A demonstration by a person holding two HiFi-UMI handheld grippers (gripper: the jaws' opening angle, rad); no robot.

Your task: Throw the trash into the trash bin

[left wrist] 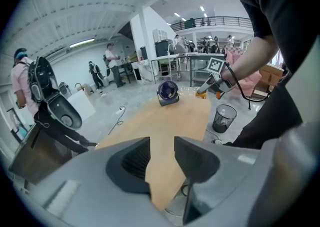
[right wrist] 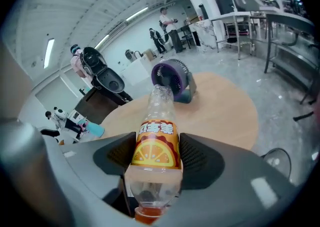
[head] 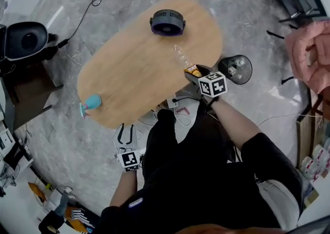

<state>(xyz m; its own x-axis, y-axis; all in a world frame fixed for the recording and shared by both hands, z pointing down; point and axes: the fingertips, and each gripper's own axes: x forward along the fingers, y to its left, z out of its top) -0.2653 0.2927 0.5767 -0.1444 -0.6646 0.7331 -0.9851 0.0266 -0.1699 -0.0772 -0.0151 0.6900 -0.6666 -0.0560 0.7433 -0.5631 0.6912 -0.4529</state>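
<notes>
A clear plastic bottle (right wrist: 156, 146) with an orange fruit label is clamped between the pads of my right gripper (right wrist: 156, 160), cap end toward the camera. In the head view that gripper (head: 194, 73) holds the bottle (head: 182, 57) over the right end of the oval wooden table (head: 134, 73). The black mesh trash bin (head: 235, 69) stands on the floor just right of it, beyond the table's edge. My left gripper (left wrist: 161, 163) hangs open and empty near the table's near edge, low beside the person (head: 126, 136).
A small purple fan (head: 167, 22) stands at the table's far end. A light blue object (head: 92, 102) lies on its left edge. Cables run over the grey floor. A dark chair (head: 23, 39) is at the left, and people stand in the distance.
</notes>
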